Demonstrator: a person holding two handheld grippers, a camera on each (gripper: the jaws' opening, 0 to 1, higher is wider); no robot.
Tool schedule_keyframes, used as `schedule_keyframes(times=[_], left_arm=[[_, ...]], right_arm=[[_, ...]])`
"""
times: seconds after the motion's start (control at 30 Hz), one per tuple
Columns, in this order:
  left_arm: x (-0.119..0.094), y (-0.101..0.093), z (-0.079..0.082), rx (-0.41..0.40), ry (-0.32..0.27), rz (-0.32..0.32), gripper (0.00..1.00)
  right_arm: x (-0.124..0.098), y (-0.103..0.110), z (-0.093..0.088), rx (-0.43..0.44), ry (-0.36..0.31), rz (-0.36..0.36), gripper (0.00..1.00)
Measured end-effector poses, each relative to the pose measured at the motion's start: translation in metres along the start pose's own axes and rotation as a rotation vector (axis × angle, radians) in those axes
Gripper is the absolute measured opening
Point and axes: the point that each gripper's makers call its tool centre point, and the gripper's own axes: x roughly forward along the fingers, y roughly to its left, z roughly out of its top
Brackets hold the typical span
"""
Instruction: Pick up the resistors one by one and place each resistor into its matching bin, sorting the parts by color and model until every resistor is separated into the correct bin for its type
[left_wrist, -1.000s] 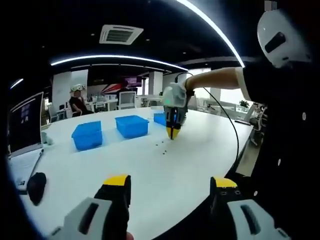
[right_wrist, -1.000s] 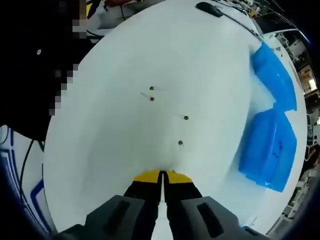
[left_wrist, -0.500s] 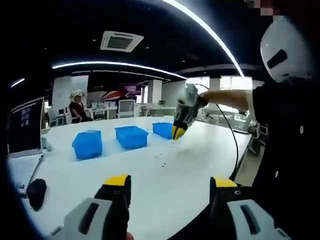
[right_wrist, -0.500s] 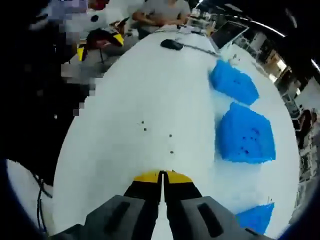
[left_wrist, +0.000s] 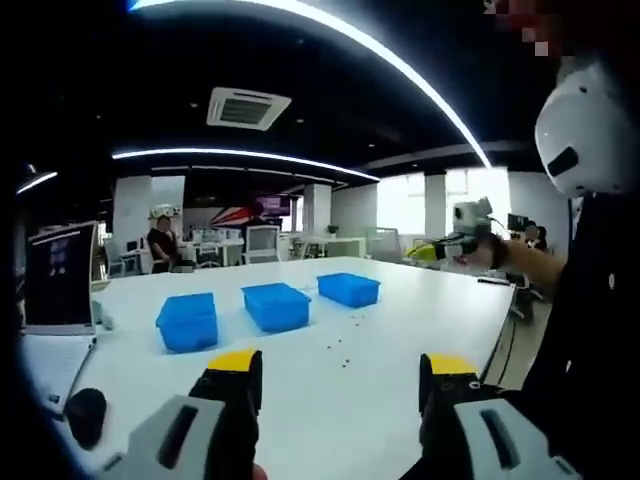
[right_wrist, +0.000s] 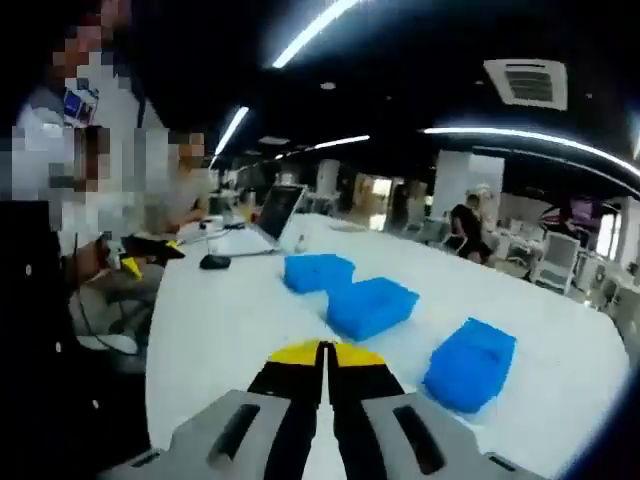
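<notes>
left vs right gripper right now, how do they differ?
The left gripper has its jaws wide apart, low over the white table; the right gripper has its jaws pressed together, with nothing visible between them, and is raised level, facing the blue bins. Both have yellow tips.

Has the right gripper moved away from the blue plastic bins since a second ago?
Yes. The right gripper has lifted up and swung rightward, off past the white table's edge, away from the three blue plastic bins.

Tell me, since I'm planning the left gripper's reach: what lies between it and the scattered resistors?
In the left gripper view, bare white table lies between the open left gripper and the resistors.
</notes>
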Motion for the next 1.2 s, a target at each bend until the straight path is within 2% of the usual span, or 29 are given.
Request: schedule_keyframes(times=[0.07, 0.13, 0.17, 0.23, 0.37, 0.63, 0.73, 0.9, 1.03, 1.1, 1.17, 1.2], left_arm=[[0.0, 0.0, -0.001, 0.002, 0.004, 0.006, 0.65], [0.0, -0.001, -0.002, 0.0, 0.007, 0.007, 0.65], [0.0, -0.001, -0.001, 0.001, 0.007, 0.006, 0.65], [-0.001, -0.003, 0.002, 0.001, 0.006, 0.002, 0.65], [-0.005, -0.006, 0.007, 0.003, -0.003, -0.006, 0.65], [-0.011, -0.005, 0.01, 0.001, -0.019, 0.019, 0.65], [-0.013, -0.006, 0.011, 0.002, -0.021, 0.024, 0.65], [-0.016, -0.005, 0.011, -0.002, -0.027, 0.04, 0.65], [-0.019, -0.003, 0.012, 0.003, -0.026, 0.051, 0.65], [-0.022, -0.001, 0.013, 0.001, -0.028, 0.057, 0.65], [-0.024, 0.001, 0.012, 0.005, -0.025, 0.067, 0.65], [-0.025, 0.003, 0.011, 0.001, -0.022, 0.074, 0.65]], right_arm=[[-0.014, -0.006, 0.003, 0.052, -0.062, -0.106, 0.05], [-0.023, -0.013, 0.005, 0.035, -0.093, -0.199, 0.05], [-0.025, -0.013, 0.005, 0.028, -0.097, -0.219, 0.05], [-0.021, -0.004, 0.003, 0.043, -0.087, -0.169, 0.05], [-0.01, -0.007, 0.005, 0.024, -0.071, -0.158, 0.05], [0.021, -0.04, 0.031, 0.047, -0.08, -0.145, 0.05], [0.045, -0.063, 0.04, 0.034, -0.069, -0.165, 0.05], [0.076, -0.088, 0.048, 0.024, -0.055, -0.208, 0.05], [0.097, -0.101, 0.041, 0.013, -0.03, -0.222, 0.05], [0.105, -0.114, 0.026, 0.005, 0.031, -0.25, 0.05], [0.107, -0.124, 0.016, -0.047, 0.077, -0.289, 0.05], [0.11, -0.124, 0.013, -0.026, 0.065, -0.281, 0.05]])
